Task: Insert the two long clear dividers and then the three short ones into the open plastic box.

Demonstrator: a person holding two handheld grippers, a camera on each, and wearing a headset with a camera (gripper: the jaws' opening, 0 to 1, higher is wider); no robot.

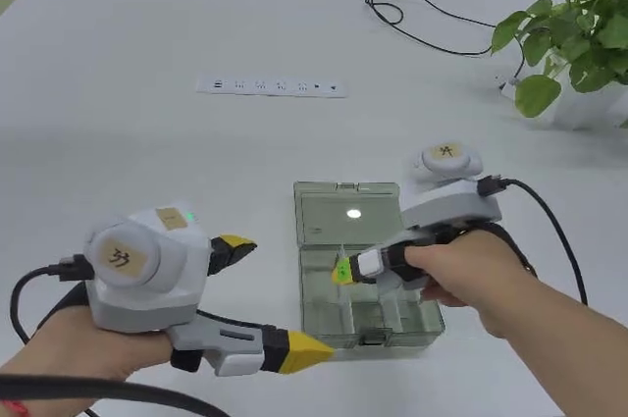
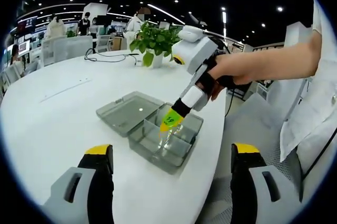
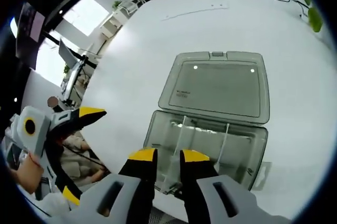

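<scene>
The open clear plastic box (image 1: 316, 311) lies on the white table, its lid (image 1: 348, 209) folded back flat. Clear dividers stand inside it, seen in the right gripper view as thin lines (image 3: 226, 139). My right gripper (image 1: 343, 272) reaches into the left part of the box from the right. Its jaws are nearly together on a clear divider (image 3: 169, 174) that stands upright in the box. In the left gripper view the right gripper (image 2: 169, 121) points down with that clear divider (image 2: 165, 137) below its tip. My left gripper (image 1: 270, 296) hovers left of the box, open, holding nothing.
A white power strip (image 1: 270, 86) lies farther back on the table. Black cables (image 1: 422, 15) and a potted plant (image 1: 579, 25) sit at the back right. A round white puck (image 1: 446, 157) rests behind the right hand. The table's edge runs close behind the box (image 2: 210, 150).
</scene>
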